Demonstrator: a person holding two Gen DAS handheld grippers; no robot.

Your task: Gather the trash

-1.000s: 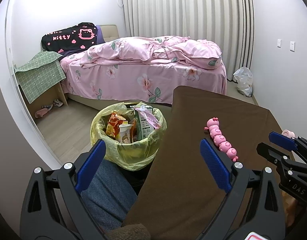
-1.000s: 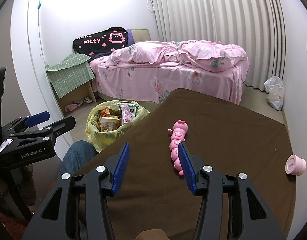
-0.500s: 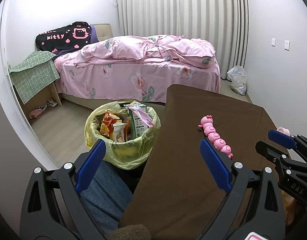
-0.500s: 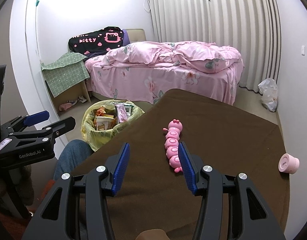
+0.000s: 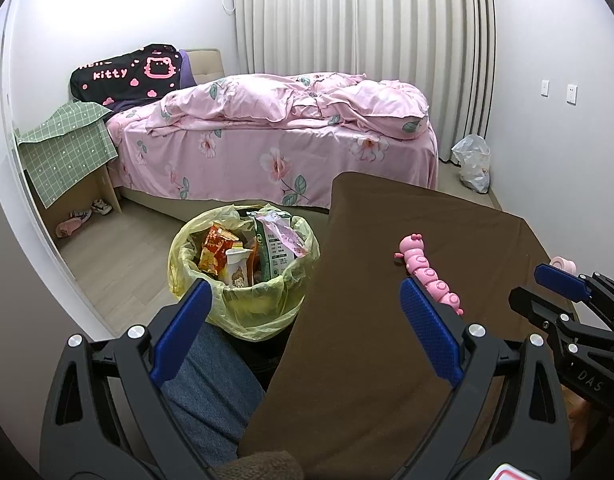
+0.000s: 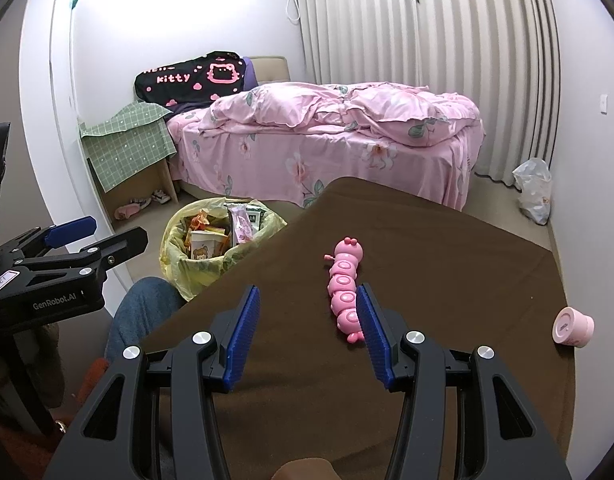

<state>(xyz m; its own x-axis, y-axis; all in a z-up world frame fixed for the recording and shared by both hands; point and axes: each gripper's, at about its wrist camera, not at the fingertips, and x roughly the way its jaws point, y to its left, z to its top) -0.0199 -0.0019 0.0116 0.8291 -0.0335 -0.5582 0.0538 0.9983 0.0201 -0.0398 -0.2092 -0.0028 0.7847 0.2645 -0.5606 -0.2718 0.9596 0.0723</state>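
Observation:
A bin lined with a yellow bag (image 5: 243, 276) stands on the floor left of the brown table (image 5: 387, 340), full of wrappers and cartons; it also shows in the right wrist view (image 6: 211, 248). My left gripper (image 5: 303, 320) is open and empty, held above the table's left edge and the bin. My right gripper (image 6: 309, 320) is open and empty over the table, its right finger beside a pink caterpillar toy (image 6: 345, 288). The toy also shows in the left wrist view (image 5: 427, 272). A small pink cup (image 6: 573, 326) lies on its side at the table's right.
A bed with pink floral bedding (image 6: 327, 140) stands behind the table. A green-covered side table (image 6: 127, 148) with shoes under it is at left. A plastic bag (image 6: 533, 188) sits on the floor by the curtain. A person's jeans-clad knee (image 5: 211, 380) is under the table edge.
Both views have shifted slightly: the bin, toy and table sit a little lower and nearer the fingers in the frames. Both grippers stay open and empty.

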